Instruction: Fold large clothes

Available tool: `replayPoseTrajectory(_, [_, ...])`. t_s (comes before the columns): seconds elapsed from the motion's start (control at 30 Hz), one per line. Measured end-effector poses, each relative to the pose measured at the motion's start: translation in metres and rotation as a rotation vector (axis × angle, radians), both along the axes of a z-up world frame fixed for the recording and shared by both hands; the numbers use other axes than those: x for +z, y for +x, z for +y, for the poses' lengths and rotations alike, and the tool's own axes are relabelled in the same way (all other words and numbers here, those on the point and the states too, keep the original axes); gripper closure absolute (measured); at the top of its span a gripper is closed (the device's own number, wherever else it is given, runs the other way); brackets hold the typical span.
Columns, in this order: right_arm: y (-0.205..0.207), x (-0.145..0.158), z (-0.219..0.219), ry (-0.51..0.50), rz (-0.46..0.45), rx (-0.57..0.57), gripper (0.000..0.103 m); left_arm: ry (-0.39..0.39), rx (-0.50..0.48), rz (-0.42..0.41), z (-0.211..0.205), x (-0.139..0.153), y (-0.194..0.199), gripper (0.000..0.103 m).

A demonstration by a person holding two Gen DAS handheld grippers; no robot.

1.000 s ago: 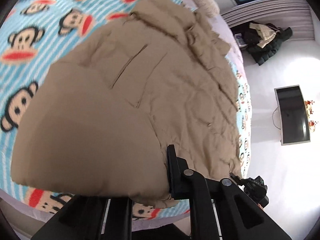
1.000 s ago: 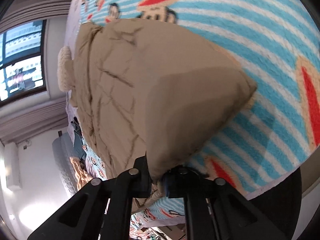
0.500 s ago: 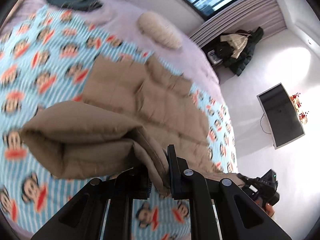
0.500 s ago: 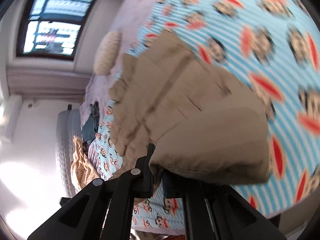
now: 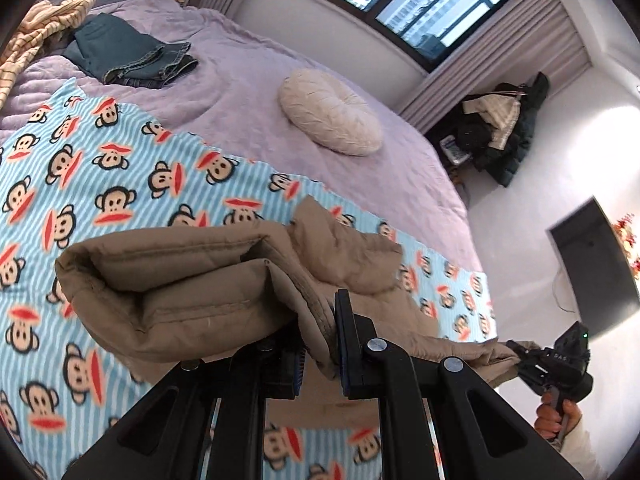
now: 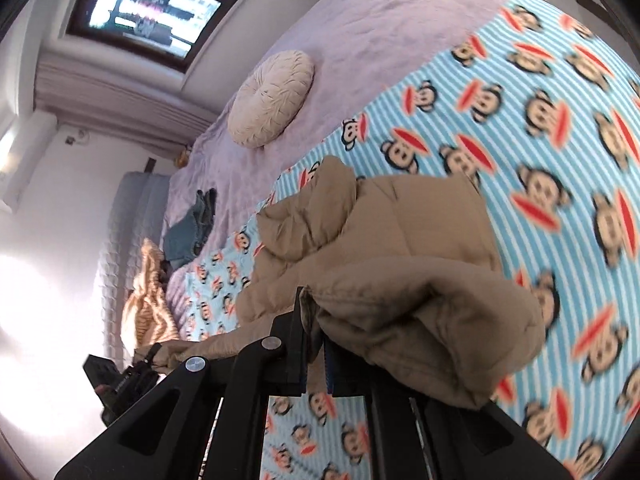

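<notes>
A large tan padded jacket (image 5: pixel 192 292) hangs bunched between my two grippers above a bed covered by a blue striped monkey-print blanket (image 5: pixel 80 184). My left gripper (image 5: pixel 318 344) is shut on one edge of the jacket. My right gripper (image 6: pixel 316 344) is shut on the other edge of the jacket (image 6: pixel 400 264). The far part of the jacket rests on the blanket (image 6: pixel 540 100). The right gripper also shows in the left wrist view (image 5: pixel 520 360), pinching the jacket's corner. The left gripper shows in the right wrist view (image 6: pixel 150 356).
A round cream cushion (image 5: pixel 328 112) and folded jeans (image 5: pixel 128 52) lie on the lilac bedspread (image 5: pixel 240 64). A striped garment (image 5: pixel 36 28) lies at the bed's far corner. A dark clothes pile (image 5: pixel 500 132) and a monitor (image 5: pixel 592 276) stand by the wall.
Both grippers have risen with the jacket's edge. The jacket was spread flat on the blanket; now it is lifted and bunched, and the cameras look across the bed towards the window.
</notes>
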State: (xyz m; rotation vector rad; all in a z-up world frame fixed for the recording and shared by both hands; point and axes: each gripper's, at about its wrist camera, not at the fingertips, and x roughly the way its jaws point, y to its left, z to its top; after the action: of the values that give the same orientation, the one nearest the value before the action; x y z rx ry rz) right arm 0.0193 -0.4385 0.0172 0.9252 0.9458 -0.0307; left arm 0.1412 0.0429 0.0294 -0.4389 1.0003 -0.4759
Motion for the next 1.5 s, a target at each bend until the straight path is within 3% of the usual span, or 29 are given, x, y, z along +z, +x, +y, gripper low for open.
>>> replayPoseTrajectory(0.2, [0.064, -0.043, -0.011, -0.008, 0.05, -0.04, 0.097, 0.065, -0.027, 0.083, -0.016, -0.057, 0.071, 0.088])
replayPoseTrajectory(0.37, [0.105, -0.107, -0.026, -0.013, 0.113, -0.108, 0.097, 0.11, -0.061, 0.126, -0.037, -0.115, 0.123, 0.088])
replayPoseTrajectory(0.57, [0.127, -0.165, -0.033, -0.025, 0.145, -0.128, 0.097, 0.087, -0.017, 0.157, -0.053, -0.173, 0.156, 0.088])
replayPoseTrajectory(0.7, [0.131, -0.17, -0.033, -0.026, 0.14, -0.112, 0.096, 0.169, -0.011, 0.092, -0.062, -0.176, 0.151, 0.085])
replayPoseTrajectory(0.73, [0.131, -0.167, -0.031, -0.036, 0.142, -0.104, 0.096, 0.193, -0.012, 0.062, -0.064, -0.171, 0.146, 0.081])
replayPoseTrajectory(0.77, [0.131, -0.163, -0.03, -0.05, 0.145, -0.097, 0.094, 0.23, -0.011, 0.017, -0.066, -0.163, 0.139, 0.062])
replayPoseTrajectory(0.8, [0.13, -0.158, -0.028, -0.069, 0.152, -0.093, 0.093, 0.263, -0.003, -0.022, -0.066, -0.155, 0.133, 0.029])
replayPoseTrajectory(0.83, [0.128, -0.149, -0.024, -0.094, 0.157, -0.089, 0.091, 0.284, 0.007, -0.064, -0.065, -0.145, 0.125, 0.016])
replayPoseTrajectory(0.87, [0.126, -0.142, -0.021, -0.113, 0.156, -0.087, 0.088, 0.282, 0.01, -0.121, -0.063, -0.133, 0.116, 0.011])
replayPoseTrajectory(0.97, [0.117, -0.118, -0.007, -0.195, 0.124, -0.079, 0.082, 0.316, -0.06, -0.175, -0.068, -0.115, 0.107, 0.011])
replayPoseTrajectory(1.03, [0.112, -0.105, 0.006, -0.238, 0.092, -0.06, 0.081, 0.318, -0.132, -0.169, -0.077, -0.114, 0.107, 0.011])
replayPoseTrajectory(1.1, [0.111, -0.099, 0.016, -0.258, 0.072, -0.034, 0.081, 0.328, -0.167, -0.161, -0.084, -0.118, 0.109, 0.029])
replayPoseTrajectory(1.13, [0.111, -0.097, 0.021, -0.277, 0.063, -0.016, 0.079, 0.336, -0.185, -0.152, -0.089, -0.122, 0.111, 0.029])
replayPoseTrajectory(1.2, [0.113, -0.093, 0.03, -0.346, 0.05, 0.01, 0.069, 0.325, -0.201, -0.133, -0.096, -0.129, 0.113, 0.033])
replayPoseTrajectory(1.23, [0.113, -0.091, 0.032, -0.371, 0.044, 0.019, 0.059, 0.311, -0.204, -0.125, -0.099, -0.132, 0.113, 0.033])
replayPoseTrajectory(1.27, [0.114, -0.089, 0.034, -0.385, 0.037, 0.033, 0.057, 0.307, -0.206, -0.12, -0.102, -0.135, 0.113, 0.033])
replayPoseTrajectory(1.4, [0.12, -0.097, 0.043, -0.331, 0.062, 0.151, 0.06, 0.349, -0.211, -0.133, -0.114, -0.142, 0.112, 0.033])
replayPoseTrajectory(1.47, [0.129, -0.117, 0.052, -0.342, 0.129, 0.23, 0.078, 0.392, -0.215, -0.133, -0.122, -0.154, 0.12, 0.033])
replayPoseTrajectory(1.5, [0.133, -0.126, 0.053, -0.354, 0.157, 0.243, 0.079, 0.436, -0.209, -0.143, -0.125, -0.161, 0.125, 0.033])
